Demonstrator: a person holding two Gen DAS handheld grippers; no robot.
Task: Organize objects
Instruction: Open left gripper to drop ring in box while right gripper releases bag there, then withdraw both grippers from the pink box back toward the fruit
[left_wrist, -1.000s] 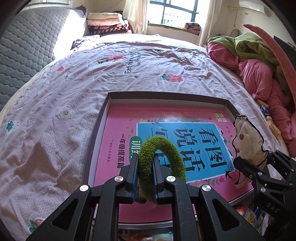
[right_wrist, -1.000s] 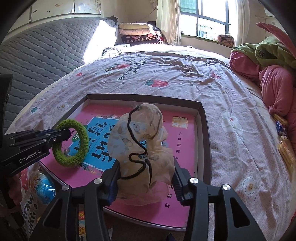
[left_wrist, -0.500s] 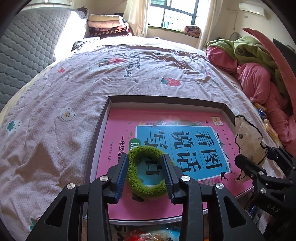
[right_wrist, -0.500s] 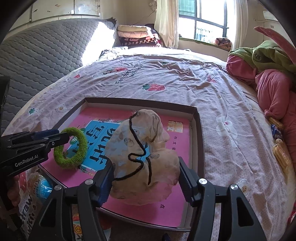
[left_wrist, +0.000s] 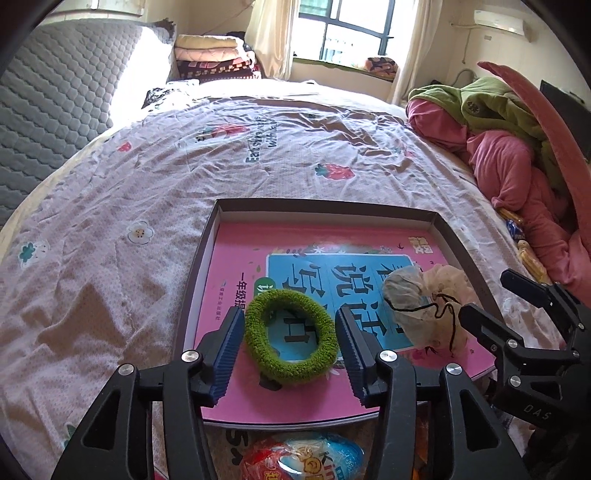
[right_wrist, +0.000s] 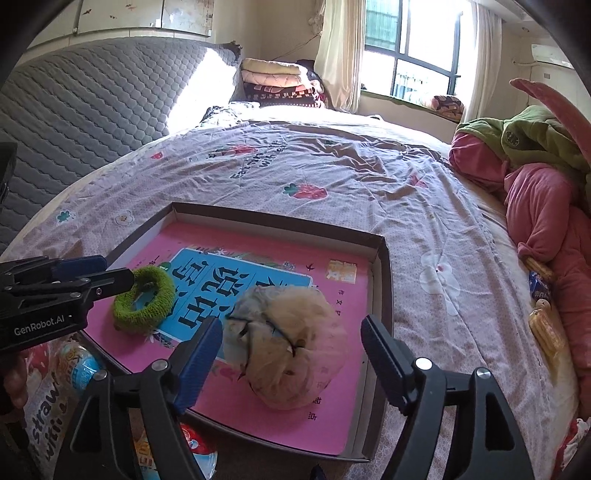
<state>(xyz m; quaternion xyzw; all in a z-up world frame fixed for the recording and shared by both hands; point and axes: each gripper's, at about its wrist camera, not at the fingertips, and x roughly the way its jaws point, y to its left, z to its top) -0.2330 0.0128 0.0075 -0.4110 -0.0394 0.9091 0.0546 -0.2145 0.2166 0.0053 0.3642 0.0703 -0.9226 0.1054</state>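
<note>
A shallow brown box (left_wrist: 447, 236) (right_wrist: 384, 280) lies on the bed with a pink and blue book (left_wrist: 243, 258) (right_wrist: 347, 302) flat inside it. A fuzzy green ring (left_wrist: 291, 347) (right_wrist: 144, 301) lies flat on the book. My left gripper (left_wrist: 290, 341) (right_wrist: 98, 271) straddles the ring, its jaws opening, pads clear of it. A crumpled cream pouch with a black drawstring (right_wrist: 286, 343) (left_wrist: 428, 306) rests on the book's right part. My right gripper (right_wrist: 291, 343) (left_wrist: 487, 295) is around it, jaws opening, pads off the pouch.
The box sits on a floral bedsheet (left_wrist: 110, 229) near the bed's front edge. Snack packets (left_wrist: 306, 458) (right_wrist: 70, 369) lie below that edge. Pink and green clothes (left_wrist: 509, 147) (right_wrist: 535, 192) pile up at the right. A grey quilted headboard (right_wrist: 81, 107) stands at the left.
Both grippers have let go: the left jaws spread and the green ring dropped flat onto the book; the right jaws spread and the pouch slumped onto the book.
</note>
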